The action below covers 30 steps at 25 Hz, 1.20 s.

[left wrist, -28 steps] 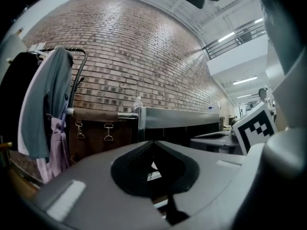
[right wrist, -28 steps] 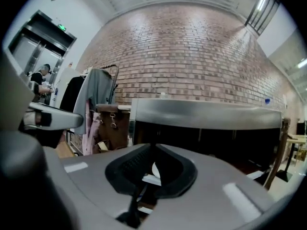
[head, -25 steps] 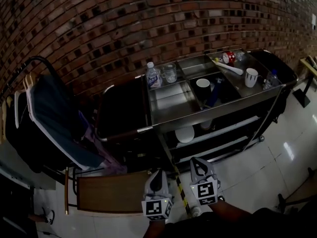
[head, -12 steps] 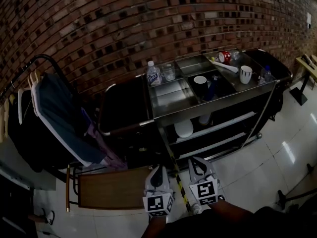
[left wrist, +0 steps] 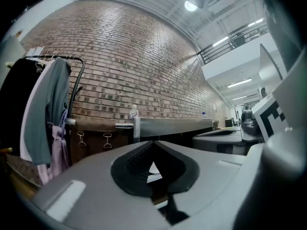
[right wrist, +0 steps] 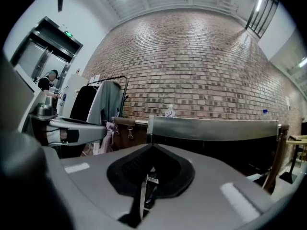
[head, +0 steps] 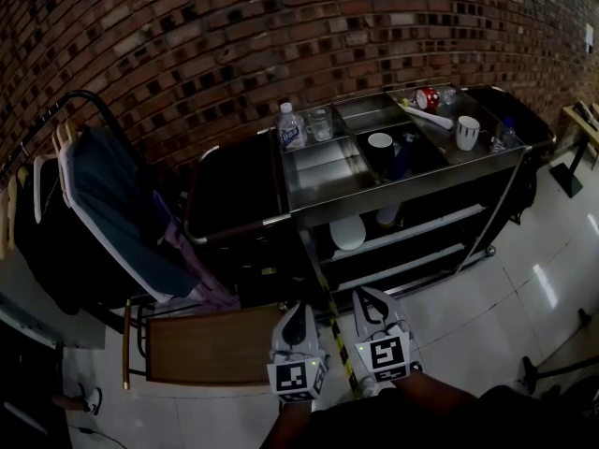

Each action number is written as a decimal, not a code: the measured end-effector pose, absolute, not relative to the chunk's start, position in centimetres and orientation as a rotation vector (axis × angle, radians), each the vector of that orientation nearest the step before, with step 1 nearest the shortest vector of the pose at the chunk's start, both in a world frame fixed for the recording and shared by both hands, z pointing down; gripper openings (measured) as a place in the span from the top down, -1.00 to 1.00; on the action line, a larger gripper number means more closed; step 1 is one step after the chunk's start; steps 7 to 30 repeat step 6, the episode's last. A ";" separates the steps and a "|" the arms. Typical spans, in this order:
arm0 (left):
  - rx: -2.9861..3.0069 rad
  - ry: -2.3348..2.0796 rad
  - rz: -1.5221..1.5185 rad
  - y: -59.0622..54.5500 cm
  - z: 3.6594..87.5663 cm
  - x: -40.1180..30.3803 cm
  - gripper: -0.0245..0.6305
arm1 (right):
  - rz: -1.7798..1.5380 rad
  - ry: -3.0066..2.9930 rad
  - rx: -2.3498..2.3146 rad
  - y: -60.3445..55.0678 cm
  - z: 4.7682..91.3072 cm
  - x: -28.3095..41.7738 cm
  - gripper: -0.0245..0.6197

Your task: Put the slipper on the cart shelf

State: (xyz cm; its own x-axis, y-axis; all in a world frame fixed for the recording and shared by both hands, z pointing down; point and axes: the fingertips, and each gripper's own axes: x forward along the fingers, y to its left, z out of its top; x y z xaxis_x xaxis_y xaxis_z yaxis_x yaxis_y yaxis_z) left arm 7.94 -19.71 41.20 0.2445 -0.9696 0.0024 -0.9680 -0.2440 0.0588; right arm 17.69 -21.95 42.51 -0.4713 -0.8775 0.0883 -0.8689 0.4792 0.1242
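Observation:
The steel cart [head: 402, 187] stands against the brick wall, with two open shelves [head: 412, 235] under its top. A white rounded object [head: 348, 233] lies on the upper shelf; I cannot tell what it is. No slipper shows plainly in any view. My left gripper [head: 299, 311] and right gripper [head: 365, 296] hang side by side low in the head view, over the floor short of the cart. Both are shut with nothing between their fingers. The left gripper [left wrist: 153, 143] and the right gripper [right wrist: 152, 146] each point at the cart's steel side.
On the cart top are a water bottle [head: 291, 125], a glass [head: 321, 123], a white mug [head: 466, 132] and a red can [head: 427, 98]. A dark bag [head: 234, 195] hangs at the cart's left end. A clothes rack [head: 103, 213] and a wooden seat [head: 211, 344] stand left. Striped tape [head: 335, 335] crosses the floor.
The head view has shifted a little, so the cart sits slightly higher in the picture. Both grippers have stayed shut, close together at the bottom.

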 end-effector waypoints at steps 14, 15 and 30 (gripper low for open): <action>2.445 -1.913 -0.050 -20.4 41.3 8.0 0.88 | -0.134 -2.586 1.511 -22.4 42.6 17.2 0.92; 2.445 -1.913 -0.050 -20.4 41.3 8.0 0.88 | -0.134 -2.586 1.511 -22.4 42.6 17.2 0.92; 2.445 -1.913 -0.050 -20.4 41.3 8.0 0.88 | -0.134 -2.586 1.511 -22.4 42.6 17.2 0.92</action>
